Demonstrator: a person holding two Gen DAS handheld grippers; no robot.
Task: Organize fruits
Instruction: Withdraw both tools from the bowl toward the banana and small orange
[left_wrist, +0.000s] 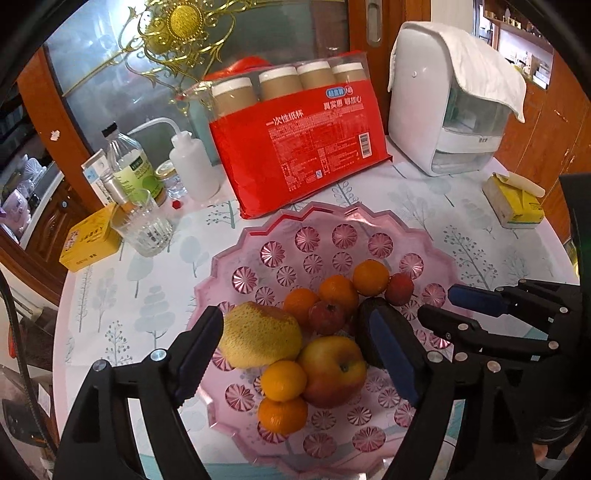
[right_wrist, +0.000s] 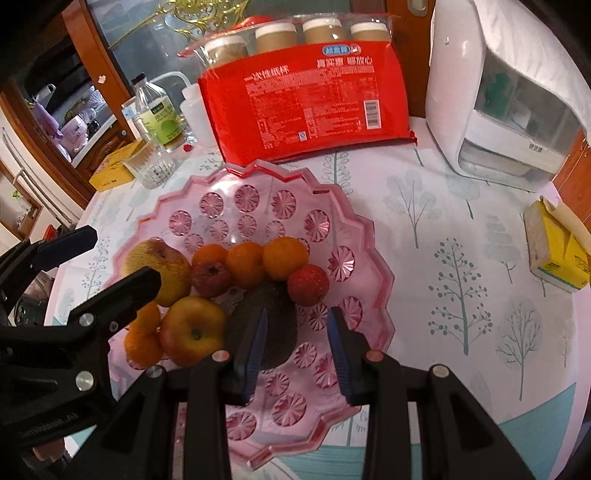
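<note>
A pink scalloped fruit plate (left_wrist: 436, 243) (right_wrist: 369, 236) holds a yellow pear (left_wrist: 258, 332) (right_wrist: 173, 269), a red-yellow apple (left_wrist: 332, 369) (right_wrist: 192, 332), several oranges (left_wrist: 282, 380) (right_wrist: 284, 258), a small pomegranate (left_wrist: 327, 317) (right_wrist: 210, 278), a red lychee (left_wrist: 399, 290) (right_wrist: 308, 284) and a dark avocado (left_wrist: 369, 314) (right_wrist: 277, 314). My left gripper (left_wrist: 295, 354) is open over the pear, apple and oranges. My right gripper (right_wrist: 297, 347) (left_wrist: 443, 306) is open and empty, its fingers on either side of the avocado's right part.
Behind the plate stand a red pack of paper cups (left_wrist: 303, 147) (right_wrist: 310, 96), a white appliance (left_wrist: 443, 99) (right_wrist: 498, 103), bottles (left_wrist: 129, 162), a glass (left_wrist: 142, 225) (right_wrist: 151, 166) and a yellow box (left_wrist: 88, 240). A tissue pack (left_wrist: 513, 203) (right_wrist: 557, 251) lies right.
</note>
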